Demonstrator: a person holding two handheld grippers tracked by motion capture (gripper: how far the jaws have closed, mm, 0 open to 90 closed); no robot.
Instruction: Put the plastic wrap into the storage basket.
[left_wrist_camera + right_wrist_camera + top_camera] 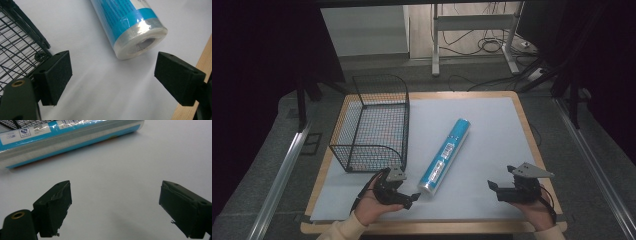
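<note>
A long blue-and-white roll wrapped in clear film (444, 156) lies diagonally on the white mat (477, 145), its near end towards the front. My left gripper (409, 197) sits just left of that near end, jaws open and empty; in the left gripper view the roll's end (140, 42) lies a short way ahead of the gap (113, 75). My right gripper (494, 189) rests at the front right, open and empty, well clear of the roll. In the right gripper view the roll (70, 137) lies across the top, beyond the gap (115, 195).
A black wire basket (372, 125) stands on the left of the mat, empty, close behind my left hand; its mesh (17, 42) shows in the left gripper view. The wooden table edge (532, 135) borders the mat. Desk legs and cables lie on the floor beyond.
</note>
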